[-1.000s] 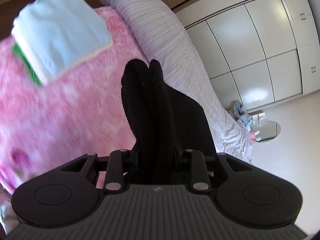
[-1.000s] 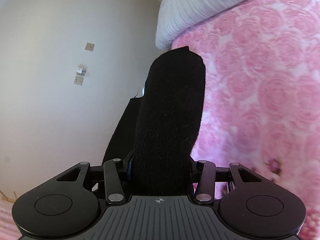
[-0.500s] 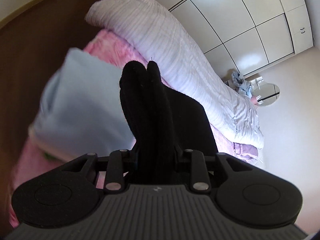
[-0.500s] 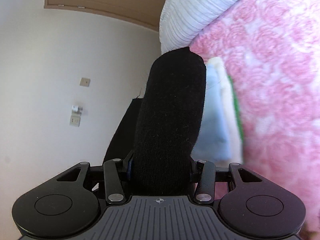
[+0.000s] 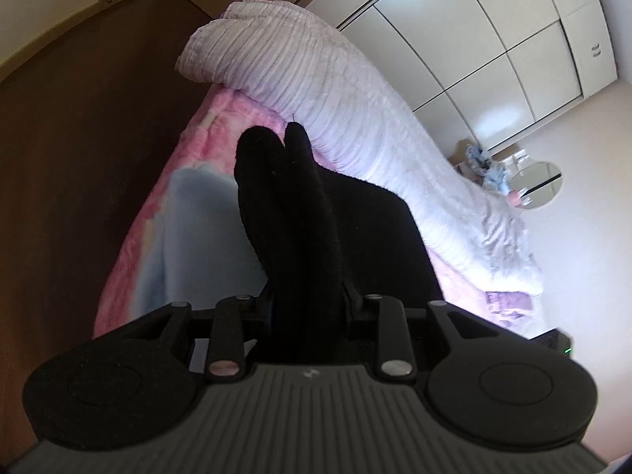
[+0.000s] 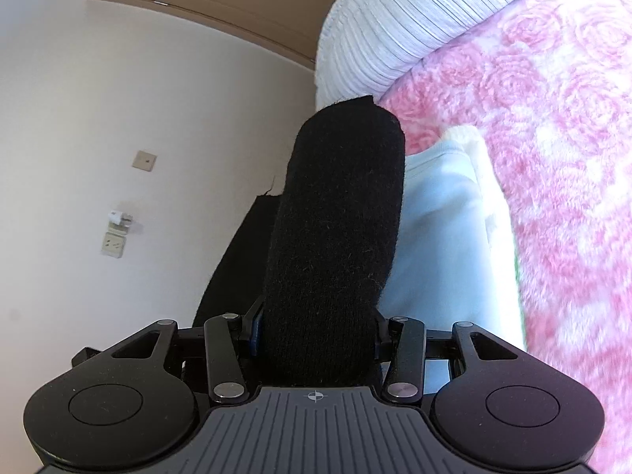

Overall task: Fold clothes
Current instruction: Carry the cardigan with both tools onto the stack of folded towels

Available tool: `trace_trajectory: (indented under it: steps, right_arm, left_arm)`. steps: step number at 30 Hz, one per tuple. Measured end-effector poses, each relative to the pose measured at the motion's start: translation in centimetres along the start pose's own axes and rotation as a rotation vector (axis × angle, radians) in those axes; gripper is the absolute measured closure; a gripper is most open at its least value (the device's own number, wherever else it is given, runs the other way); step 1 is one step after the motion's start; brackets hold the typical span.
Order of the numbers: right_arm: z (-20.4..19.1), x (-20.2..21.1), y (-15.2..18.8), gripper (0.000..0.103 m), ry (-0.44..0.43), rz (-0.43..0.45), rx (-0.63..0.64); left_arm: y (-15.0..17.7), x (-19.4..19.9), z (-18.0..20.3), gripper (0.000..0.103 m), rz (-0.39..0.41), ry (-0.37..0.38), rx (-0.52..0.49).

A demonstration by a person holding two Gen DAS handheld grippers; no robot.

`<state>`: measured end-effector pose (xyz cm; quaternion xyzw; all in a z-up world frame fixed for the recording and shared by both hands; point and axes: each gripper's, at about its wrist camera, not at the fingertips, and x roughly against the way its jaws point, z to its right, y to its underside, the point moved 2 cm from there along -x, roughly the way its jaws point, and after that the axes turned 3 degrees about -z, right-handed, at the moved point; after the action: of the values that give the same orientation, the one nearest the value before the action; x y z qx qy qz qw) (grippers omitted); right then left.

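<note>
Bedroom, pink rose-patterned blanket (image 6: 553,126) spread on the bed, ribbed white duvet (image 5: 335,79) bunched along it, wardrobe doors (image 5: 493,39) behind. Left gripper (image 5: 306,213) clamped on folded black fabric (image 5: 292,213), jaws easing open; fingers buried in the cloth. Right gripper (image 6: 335,237) likewise wrapped around the black fabric, fingertips unseen. Folded light-blue garment (image 6: 442,237) half hidden behind, blurred.

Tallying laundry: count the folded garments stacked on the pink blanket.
3: light blue garment on top, cream garment under it, green garment showing only an edge at bottom. Others may be hidden.
</note>
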<state>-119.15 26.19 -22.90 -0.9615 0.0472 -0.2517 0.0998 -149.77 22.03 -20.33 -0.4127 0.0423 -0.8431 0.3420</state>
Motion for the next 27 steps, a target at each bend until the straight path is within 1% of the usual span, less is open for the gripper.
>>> trace_trajectory:
  steps: [1, 2, 3, 4, 5, 6, 7, 8, 10, 11, 15, 16, 17, 18, 19, 20, 22, 24, 25, 27]
  right_arm:
    - [0.3, -0.7, -0.1, 0.054, 0.030, 0.001, 0.009]
    - [0.7, -1.5, -0.1, 0.050, 0.081, -0.002, 0.015]
    - [1.2, -2.6, -0.2, 0.048, 0.153, -0.006, 0.017]
    - [1.7, -3.7, -0.2, 0.044, 0.227, -0.017, 0.019]
    - [2.1, -4.4, 0.0, 0.040, 0.272, -0.021, 0.028]
    - [2.0, -4.6, 0.1, 0.039, 0.286, -0.010, 0.043]
    - [1.6, -4.5, 0.1, 0.037, 0.306, -0.001, 0.067]
    - [1.1, -4.3, 0.1, 0.035, 0.338, 0.000, 0.094]
    - [-0.3, -3.6, -0.1, 0.034, 0.414, 0.002, 0.168]
    - [-1.2, -3.0, -0.1, 0.034, 0.457, 0.007, 0.211]
    - [-4.0, 0.5, 1.3, 0.035, 0.549, -0.030, 0.327]
    - [-4.5, 1.3, 1.9, 0.036, 0.554, -0.050, 0.348]
    - [-4.8, 2.0, 2.7, 0.046, 0.540, -0.079, 0.360]
    - [-5.0, 2.5, 3.6, 0.054, 0.522, -0.107, 0.370]
    - [-5.0, 2.8, 4.5, 0.069, 0.511, -0.124, 0.378]
    - [-5.0, 2.9, 5.2, 0.078, 0.505, -0.132, 0.386]
    - [-5.0, 3.0, 6.5, 0.085, 0.500, -0.137, 0.407]
    - [-5.1, 2.3, 6.9, 0.086, 0.519, -0.127, 0.443]
    - [-5.2, 1.5, 7.1, 0.087, 0.541, -0.142, 0.466]
    - [-5.1, -0.6, 7.1, 0.088, 0.589, -0.204, 0.494]
  left_arm:
    - [0.1, -1.1, -0.9, 0.075, -0.019, -0.028, 0.009]
    - [0.2, -2.2, -1.8, 0.071, -0.037, -0.056, 0.018]
    - [0.4, -3.3, -2.7, 0.067, -0.055, -0.083, 0.027]
    - [0.5, -3.8, -3.3, 0.061, -0.050, -0.072, 0.050]
    - [0.4, -3.8, -3.5, 0.061, -0.045, -0.058, 0.067]
    - [0.3, -3.6, -3.4, 0.061, -0.047, -0.063, 0.069]
    - [0.1, -3.4, -3.0, 0.060, -0.050, -0.087, 0.047]
    - [0.0, -3.0, -2.4, 0.060, -0.053, -0.121, 0.003]
    - [-0.2, -1.7, -0.9, 0.060, -0.044, -0.211, -0.088]
    - [-0.3, -1.0, -0.2, 0.062, -0.039, -0.255, -0.133]
    - [0.8, 2.3, 3.4, 0.075, -0.053, -0.390, -0.272]
    - [1.5, 3.1, 4.0, 0.080, -0.066, -0.376, -0.294]
    - [2.2, 3.8, 4.6, 0.084, -0.078, -0.361, -0.315]
    - [3.0, 4.0, 5.0, 0.085, -0.083, -0.341, -0.326]
    - [3.7, 4.2, 5.4, 0.088, -0.087, -0.322, -0.337]
    - [4.2, 3.8, 5.5, 0.090, -0.087, -0.333, -0.349]
    - [5.0, 2.7, 5.3, 0.090, -0.095, -0.368, -0.371]
    - [5.6, 1.3, 4.8, 0.091, -0.113, -0.402, -0.395]
    - [5.9, 0.6, 4.4, 0.091, -0.137, -0.426, -0.397]
    - [6.5, -0.9, 3.6, 0.093, -0.182, -0.472, -0.400]
